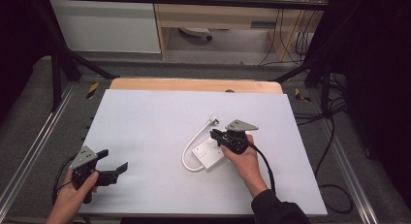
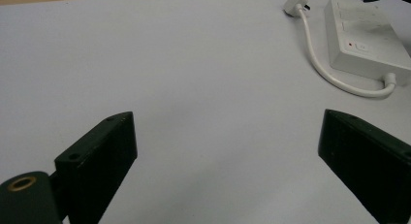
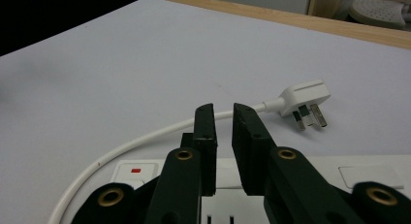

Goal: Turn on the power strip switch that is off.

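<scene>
A white power strip (image 1: 209,153) lies right of the table's middle, and its short white cable (image 1: 191,146) loops left and back to a white three-pin plug (image 1: 213,120) lying on the table. In the right gripper view the power strip (image 3: 291,170) with a red-marked switch sits just under the jaws, and the plug (image 3: 305,95) lies beyond them. My right gripper (image 1: 216,135) (image 3: 223,108) hovers over the strip's far end, jaws a narrow gap apart with nothing between them. Near the front left, my left gripper (image 1: 114,159) (image 2: 225,122) stands wide open and holds nothing; the power strip (image 2: 366,42) is off to its upper right.
A white sheet (image 1: 160,117) covers the table, with a wooden strip (image 1: 194,84) along the far edge. Black frame posts (image 1: 55,73) stand at the back corners. Cables (image 1: 334,136) trail on the floor to the right.
</scene>
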Tool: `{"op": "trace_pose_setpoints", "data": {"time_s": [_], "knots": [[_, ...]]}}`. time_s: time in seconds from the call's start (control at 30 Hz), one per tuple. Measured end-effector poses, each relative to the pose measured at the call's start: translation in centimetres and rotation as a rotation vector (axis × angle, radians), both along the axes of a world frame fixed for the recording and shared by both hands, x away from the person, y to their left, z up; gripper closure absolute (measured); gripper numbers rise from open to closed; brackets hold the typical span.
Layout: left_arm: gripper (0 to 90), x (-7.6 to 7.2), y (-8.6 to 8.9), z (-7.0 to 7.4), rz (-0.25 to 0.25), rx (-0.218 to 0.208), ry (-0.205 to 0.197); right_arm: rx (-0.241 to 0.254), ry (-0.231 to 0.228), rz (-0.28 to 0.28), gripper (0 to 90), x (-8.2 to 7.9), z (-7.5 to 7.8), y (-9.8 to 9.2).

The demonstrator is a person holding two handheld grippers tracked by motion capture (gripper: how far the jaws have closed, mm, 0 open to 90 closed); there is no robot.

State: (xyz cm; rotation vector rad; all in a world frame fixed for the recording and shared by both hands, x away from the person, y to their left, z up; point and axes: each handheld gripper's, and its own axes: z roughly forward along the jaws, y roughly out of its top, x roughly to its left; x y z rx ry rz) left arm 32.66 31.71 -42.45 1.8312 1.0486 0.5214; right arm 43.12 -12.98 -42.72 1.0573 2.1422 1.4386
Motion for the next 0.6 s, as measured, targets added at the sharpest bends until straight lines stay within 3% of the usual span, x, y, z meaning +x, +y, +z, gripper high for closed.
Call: {"op": "trace_pose_setpoints", "data": {"time_s": [0.2, 0.6], "knots": [[7.1, 0.0, 0.0, 0.0, 0.000, 0.003, 0.001, -0.005, -0.004, -0.017, 73.3, 0.1, 0.1, -0.3], [7.0, 0.0, 0.0, 0.0, -0.001, 0.003, 0.001, 0.031, -0.023, -0.042, 60.4, -0.1, 1.1, -1.0]]}}
